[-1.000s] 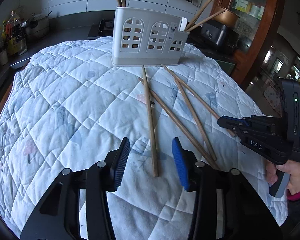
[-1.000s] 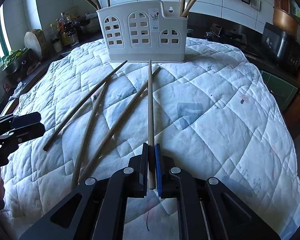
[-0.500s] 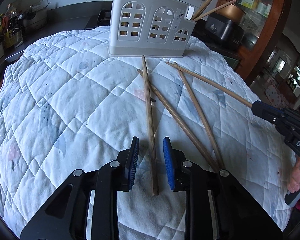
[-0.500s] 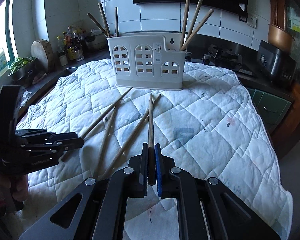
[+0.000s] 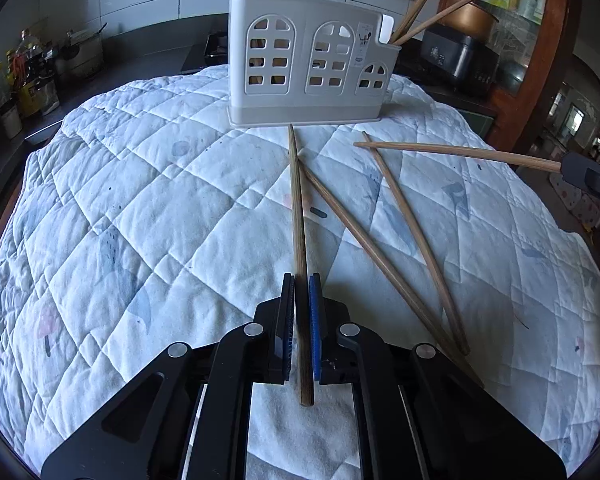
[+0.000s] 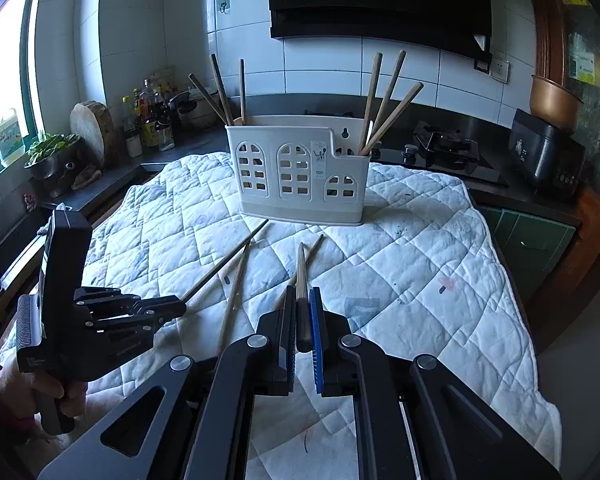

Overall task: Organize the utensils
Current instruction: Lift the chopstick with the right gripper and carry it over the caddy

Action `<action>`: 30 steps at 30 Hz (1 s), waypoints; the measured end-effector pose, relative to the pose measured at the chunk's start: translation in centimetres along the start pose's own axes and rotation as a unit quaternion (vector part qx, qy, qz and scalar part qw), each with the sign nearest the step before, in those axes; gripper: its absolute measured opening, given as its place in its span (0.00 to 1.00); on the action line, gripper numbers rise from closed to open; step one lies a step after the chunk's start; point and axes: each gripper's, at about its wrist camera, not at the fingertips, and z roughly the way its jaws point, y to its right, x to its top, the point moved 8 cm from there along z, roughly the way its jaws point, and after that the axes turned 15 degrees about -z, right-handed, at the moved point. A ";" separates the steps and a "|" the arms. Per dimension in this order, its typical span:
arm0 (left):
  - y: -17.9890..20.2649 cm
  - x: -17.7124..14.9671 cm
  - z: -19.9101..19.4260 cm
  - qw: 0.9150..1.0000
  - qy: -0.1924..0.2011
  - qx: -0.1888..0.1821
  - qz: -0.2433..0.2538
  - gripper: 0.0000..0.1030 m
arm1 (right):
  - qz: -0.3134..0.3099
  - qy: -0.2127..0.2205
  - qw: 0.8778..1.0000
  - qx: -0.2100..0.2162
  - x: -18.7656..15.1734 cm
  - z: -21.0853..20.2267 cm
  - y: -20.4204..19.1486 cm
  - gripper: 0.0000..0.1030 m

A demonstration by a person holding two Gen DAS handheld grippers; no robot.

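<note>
A white utensil holder (image 5: 308,72) stands at the far side of the quilt, with several chopsticks upright in it. My left gripper (image 5: 301,280) is closing its jaws tight on the near end of a chopstick (image 5: 298,208) lying on the quilt, and its pads press on the stick. From the right wrist view that left gripper (image 6: 180,306) sits low at the left. My right gripper (image 6: 302,292) is shut on another chopstick (image 6: 300,268) and holds it above the quilt, tip toward the holder (image 6: 300,176). Two loose chopsticks (image 5: 380,268) (image 5: 412,232) lie between the grippers.
The white quilted cloth (image 5: 140,220) covers the whole work surface and drops off at its edges. Behind it run dark counters with bottles (image 6: 152,120), a round chopping block (image 6: 92,128), a gas hob (image 6: 444,148) and a black cooker (image 6: 544,156).
My left jaws went from wide apart to shut on the chopstick. My right gripper rose, and the chopstick in it came up off the quilt.
</note>
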 end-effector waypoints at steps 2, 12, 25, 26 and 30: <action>0.0 0.4 -0.8 1.000 0.010 -0.006 0.000 0.06 | 0.001 0.006 1.000 -0.002 0.6 -0.5 0.4 0.07; 1.0 3.0 -5.8 0.996 0.067 -0.054 0.000 0.06 | -0.006 0.024 1.000 -0.007 3.8 -2.3 1.3 0.07; 1.8 6.8 -9.5 0.992 0.085 -0.090 0.014 0.06 | -0.028 0.016 0.999 -0.008 8.7 -2.8 2.9 0.07; 1.9 7.2 -9.7 0.992 0.086 -0.091 0.018 0.06 | -0.027 0.017 0.999 -0.007 9.3 -2.9 3.2 0.07; 2.2 8.6 -10.1 0.992 0.081 -0.095 0.029 0.05 | -0.025 0.026 0.999 -0.010 12.6 -3.6 4.8 0.07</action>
